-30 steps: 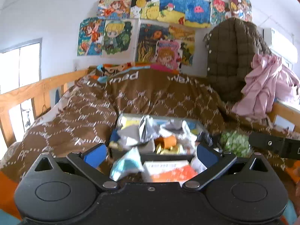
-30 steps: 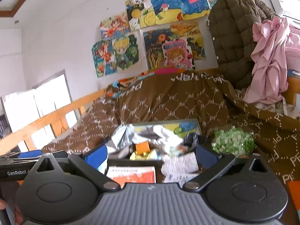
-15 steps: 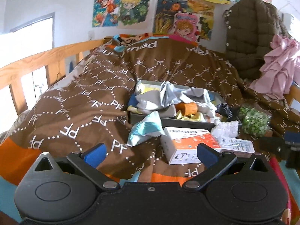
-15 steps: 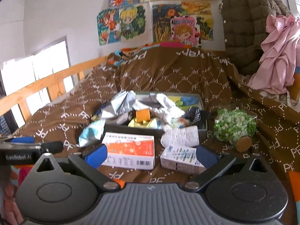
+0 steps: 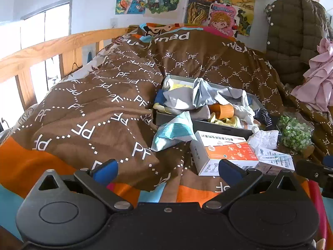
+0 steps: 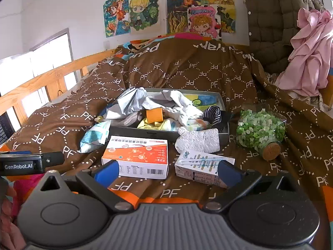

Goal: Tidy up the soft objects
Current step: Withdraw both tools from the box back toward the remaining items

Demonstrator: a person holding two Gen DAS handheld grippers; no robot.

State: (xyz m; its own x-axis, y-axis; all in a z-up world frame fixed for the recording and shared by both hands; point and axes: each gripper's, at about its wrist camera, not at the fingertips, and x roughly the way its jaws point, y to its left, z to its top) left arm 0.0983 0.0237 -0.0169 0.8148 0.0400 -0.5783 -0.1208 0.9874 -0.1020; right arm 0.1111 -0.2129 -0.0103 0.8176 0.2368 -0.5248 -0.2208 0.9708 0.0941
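A grey tray [image 6: 166, 134] lies on the bed over a brown blanket [image 6: 187, 73], w/ its long axis going left to right across the view, long front wall facing the cameras. It is full of soft things: crumpled grey and white cloths [image 6: 145, 102], a yellow cloth [image 6: 154, 125], a striped sock [image 6: 213, 112] at the right end, and an orange block [image 6: 154, 115] in the middle. A blue-and-white pouch [image 6: 94, 135] hangs over the front left corner of the tray, pointing down-left. Just in front of the tray stand an orange-and-white box [image 6: 135, 156] and a smaller white box [image 6: 199, 166], both w/ long side left to right; a white sponge-like piece [image 6: 197, 140] leans on the tray wall between them. To the right lies a jar of green bits [image 6: 261, 129], its cork pointing to the camera. The right hand-held gripper [image 6: 166, 170] has its fingers wide apart, holding nothing, near the two boxes. The left hand-held gripper [image 5: 166, 168] is also spread apart and empty, above the blanket.
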